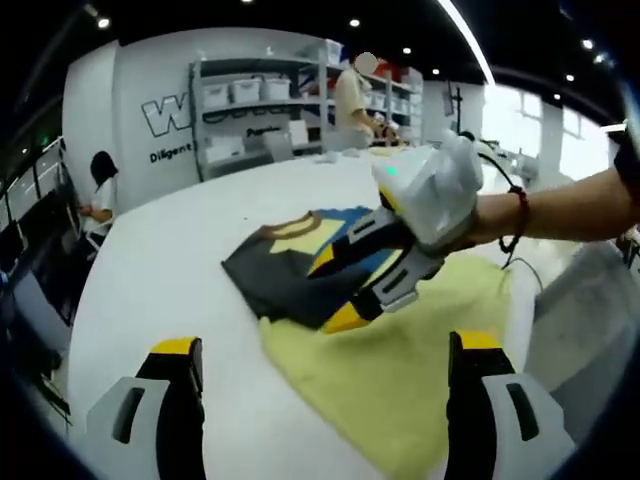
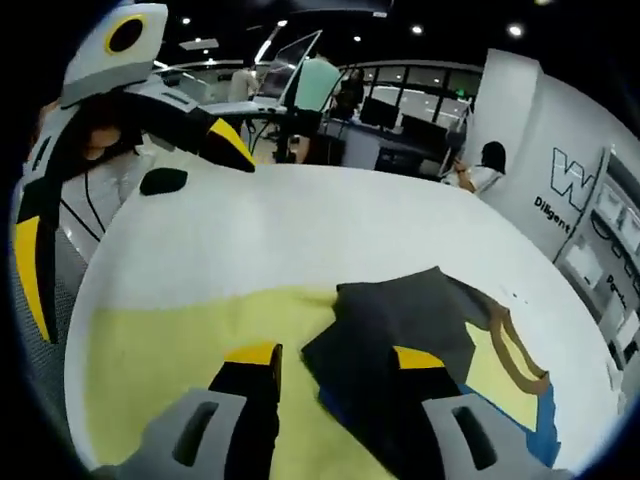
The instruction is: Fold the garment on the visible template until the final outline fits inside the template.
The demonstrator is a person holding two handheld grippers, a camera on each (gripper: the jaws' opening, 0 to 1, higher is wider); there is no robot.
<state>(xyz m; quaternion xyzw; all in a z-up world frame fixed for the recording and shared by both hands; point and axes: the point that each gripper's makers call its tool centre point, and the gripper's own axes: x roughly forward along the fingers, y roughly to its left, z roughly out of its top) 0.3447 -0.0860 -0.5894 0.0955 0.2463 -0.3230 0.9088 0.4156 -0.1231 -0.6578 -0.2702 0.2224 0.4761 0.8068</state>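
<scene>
In the left gripper view, the left tool [image 1: 325, 400] rose from the bottom of the frame with its jaws wide apart and nothing between them, hovering over the near edge of the white counter [image 1: 170, 260]. Ahead of it, at the centre of the frame, lay the garment [image 1: 290, 262], a dark grey T-shirt with yellow and blue panels and a tan collar, already partly folded. It rested half on the pale yellow template [image 1: 400, 380], which spread toward the lower right. The right tool [image 1: 345, 310] reached in from the right in a person's hand [image 1: 470, 215], its yellow tips down at the garment's near edge; whether they pinched cloth I could not tell from there. Shelves [image 1: 250, 100] with bins stood at the upper middle.

In the right gripper view, the right tool [image 2: 335, 360] came up from the bottom with its jaws apart, and a corner of the garment [image 2: 410, 320] lay in the gap. The garment stretched from there to the lower right, collar toward the right edge, while the template [image 2: 180, 350] ran off to the lower left. The left tool [image 2: 120, 110] hung at the upper left, well apart from the cloth. The right tool looked far nearer for the next fold, which I judged should carry the overhanging right part leftward onto the template.
</scene>
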